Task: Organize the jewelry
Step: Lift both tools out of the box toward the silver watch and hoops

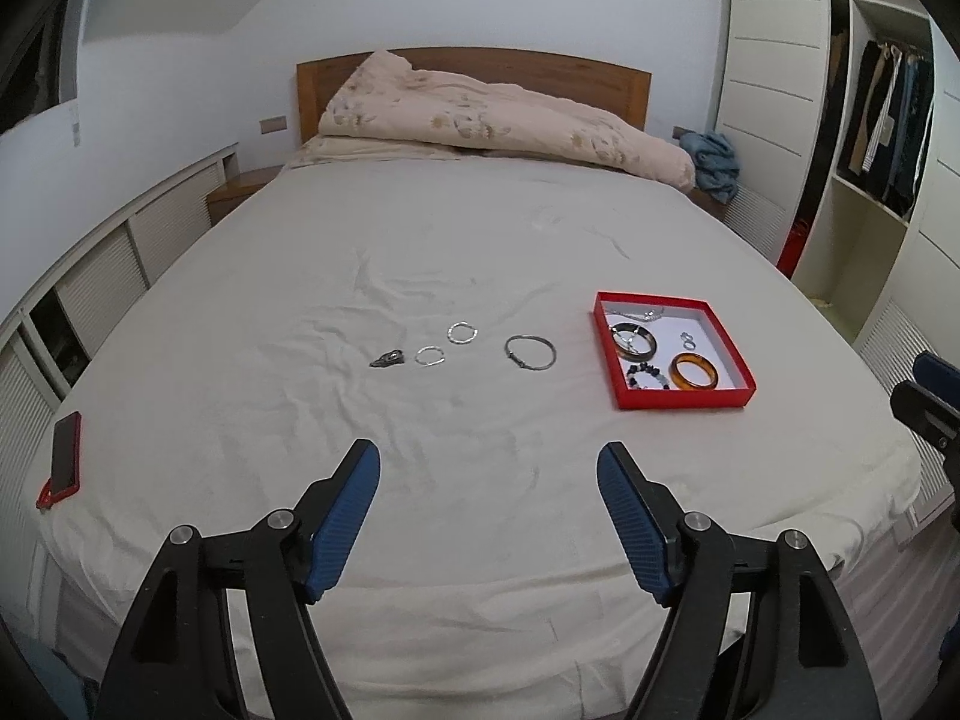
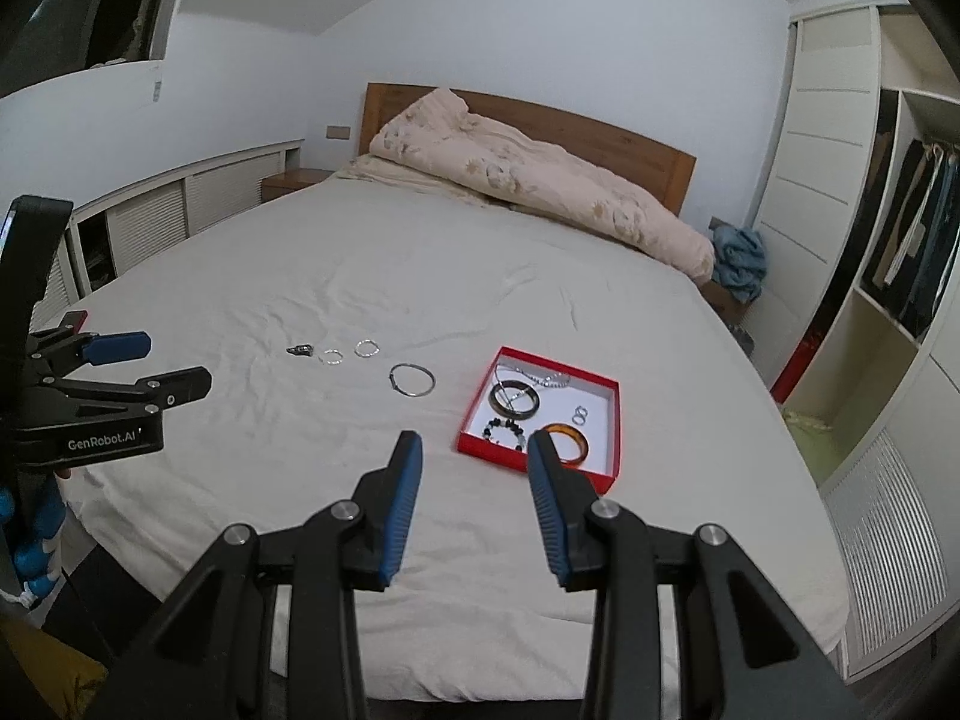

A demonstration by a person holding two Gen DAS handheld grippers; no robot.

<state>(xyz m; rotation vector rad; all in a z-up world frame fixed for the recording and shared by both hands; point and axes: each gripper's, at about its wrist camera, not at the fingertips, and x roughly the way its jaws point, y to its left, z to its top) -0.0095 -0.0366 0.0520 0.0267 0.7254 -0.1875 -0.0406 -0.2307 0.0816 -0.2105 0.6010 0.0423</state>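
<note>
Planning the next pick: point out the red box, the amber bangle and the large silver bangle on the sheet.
red box [image 1: 684, 401], left wrist view, near wall.
amber bangle [image 1: 677, 373], left wrist view, left side of band.
large silver bangle [image 2: 427, 385], right wrist view, right side of hoop.

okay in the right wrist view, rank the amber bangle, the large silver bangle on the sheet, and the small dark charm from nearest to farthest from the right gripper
1. Amber bangle, in the red box's near corner, beside the right gripper.
2. Large silver bangle, on the sheet left of the box.
3. Small dark charm, farthest left in the row.
</note>
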